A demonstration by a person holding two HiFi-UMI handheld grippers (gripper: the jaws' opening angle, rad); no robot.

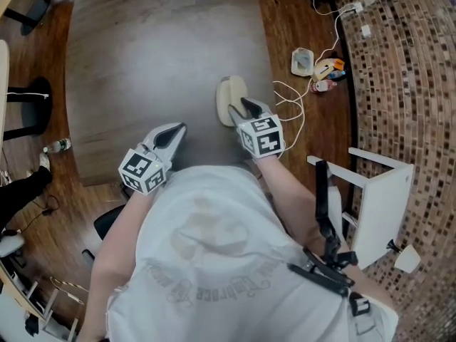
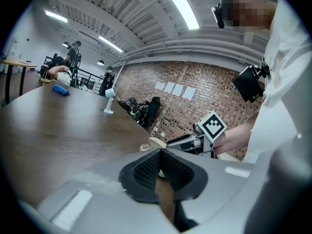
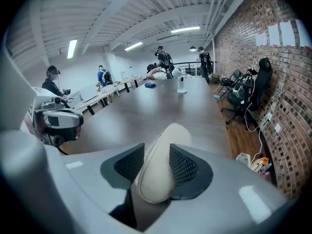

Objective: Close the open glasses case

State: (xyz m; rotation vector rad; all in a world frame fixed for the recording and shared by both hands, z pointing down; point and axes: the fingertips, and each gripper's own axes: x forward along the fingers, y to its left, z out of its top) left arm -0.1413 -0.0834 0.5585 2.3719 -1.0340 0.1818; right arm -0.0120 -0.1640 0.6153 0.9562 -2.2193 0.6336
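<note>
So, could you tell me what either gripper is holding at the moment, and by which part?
The right gripper holds the cream oval hard-shell glasses case by its near end, pinched across its thickness; the left gripper holds nothing.

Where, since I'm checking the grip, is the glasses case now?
In the head view, the glasses case is over the table's right side, between the right gripper's jaws.

A long brown table [image 1: 157, 63] stands on a wood floor [image 1: 285, 20]. A brick wall [image 3: 253, 48] runs beside it. Long lights [image 3: 185, 29] shine above.
</note>
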